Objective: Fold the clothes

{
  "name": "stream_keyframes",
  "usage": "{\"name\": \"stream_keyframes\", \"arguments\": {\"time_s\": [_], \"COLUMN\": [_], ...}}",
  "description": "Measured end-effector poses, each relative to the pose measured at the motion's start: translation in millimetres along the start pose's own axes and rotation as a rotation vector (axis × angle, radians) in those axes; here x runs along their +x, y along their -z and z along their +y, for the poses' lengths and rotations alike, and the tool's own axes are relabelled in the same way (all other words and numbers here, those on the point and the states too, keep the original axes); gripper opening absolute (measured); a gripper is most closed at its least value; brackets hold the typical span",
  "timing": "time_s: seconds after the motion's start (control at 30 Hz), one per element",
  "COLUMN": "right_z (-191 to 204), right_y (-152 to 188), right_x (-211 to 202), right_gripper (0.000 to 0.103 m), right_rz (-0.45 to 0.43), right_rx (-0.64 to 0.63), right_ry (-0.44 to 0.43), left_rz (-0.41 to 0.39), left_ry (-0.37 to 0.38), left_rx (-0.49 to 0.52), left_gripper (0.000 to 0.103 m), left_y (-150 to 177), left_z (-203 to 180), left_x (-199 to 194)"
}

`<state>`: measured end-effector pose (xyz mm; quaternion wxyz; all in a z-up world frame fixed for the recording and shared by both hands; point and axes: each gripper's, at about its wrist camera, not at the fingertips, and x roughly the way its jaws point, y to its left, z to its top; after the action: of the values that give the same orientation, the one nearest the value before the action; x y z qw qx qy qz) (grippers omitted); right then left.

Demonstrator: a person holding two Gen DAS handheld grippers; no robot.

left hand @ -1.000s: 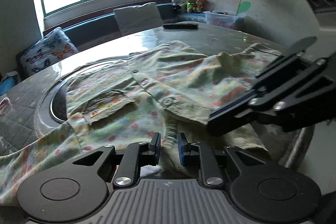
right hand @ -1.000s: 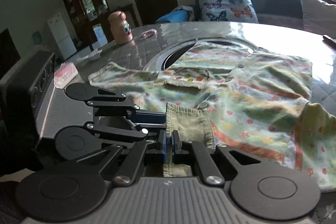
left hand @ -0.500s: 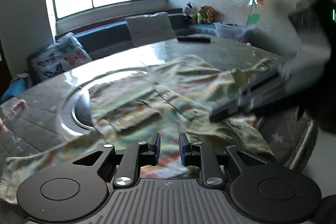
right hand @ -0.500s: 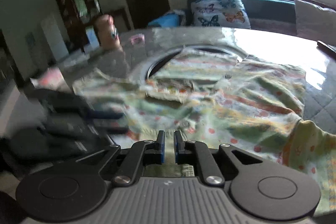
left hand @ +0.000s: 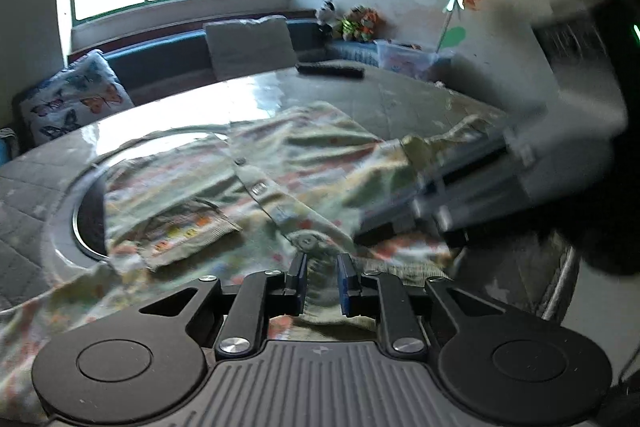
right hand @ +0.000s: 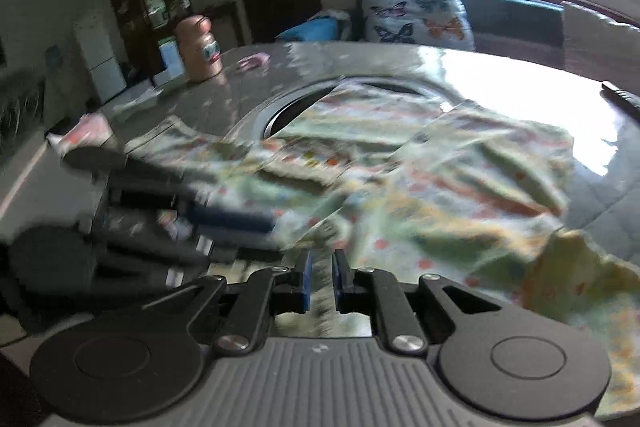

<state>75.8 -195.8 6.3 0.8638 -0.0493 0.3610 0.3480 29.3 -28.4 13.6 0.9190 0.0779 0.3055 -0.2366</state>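
A pale shirt (left hand: 312,155) with a coloured print, buttons and a chest pocket (left hand: 188,231) lies spread on the round table (left hand: 360,99). My left gripper (left hand: 322,267) is at the shirt's near edge, nearly shut, with olive-lined cloth between its blue pads. The right gripper (left hand: 440,203) shows blurred at the right, over the same edge. In the right wrist view the shirt (right hand: 460,179) fills the middle. There my right gripper (right hand: 321,263) is pinched on the near edge, with the blurred left gripper (right hand: 224,215) beside it.
A dark ring (left hand: 80,227) is set in the table, partly under the shirt. A black remote (left hand: 330,70) lies at the far side. A pink jar (right hand: 202,49) and small items stand far left. A bench with cushions (left hand: 76,103) runs behind.
Both grippers have moved, and both views are now blurred. The shirt's near edge has come up with them. The olive flap that lay flat at the right gripper is no longer seen spread.
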Motion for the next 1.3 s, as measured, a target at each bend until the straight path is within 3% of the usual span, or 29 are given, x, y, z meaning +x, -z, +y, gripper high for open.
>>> {"name": "stream_keyframes", "arguments": {"time_s": [0.37, 0.5, 0.93, 1.3], "right_z": [-23, -33, -116, -160], "right_y": [-15, -12, -32, -61], "right_x": [46, 38, 42, 72], "right_gripper": [0.01, 0.015, 0.016, 0.016], "right_rz": [0.011, 0.0, -0.005, -0.009], "right_rx": [0.022, 0.045, 0.147, 0.188], "right_ry": [0.071, 0.088, 0.33, 0.365], "left_rz": [0.051, 0.052, 0.054, 0.053], "left_ry": [0.022, 0.027, 0.037, 0.054], "left_rx": [0.029, 0.039, 0.047, 0.057], "left_gripper": [0.017, 0.017, 0.017, 0.017], "left_y": [12, 11, 10, 11], "left_z": [-4, -4, -4, -2], "left_x": [8, 10, 10, 11]}}
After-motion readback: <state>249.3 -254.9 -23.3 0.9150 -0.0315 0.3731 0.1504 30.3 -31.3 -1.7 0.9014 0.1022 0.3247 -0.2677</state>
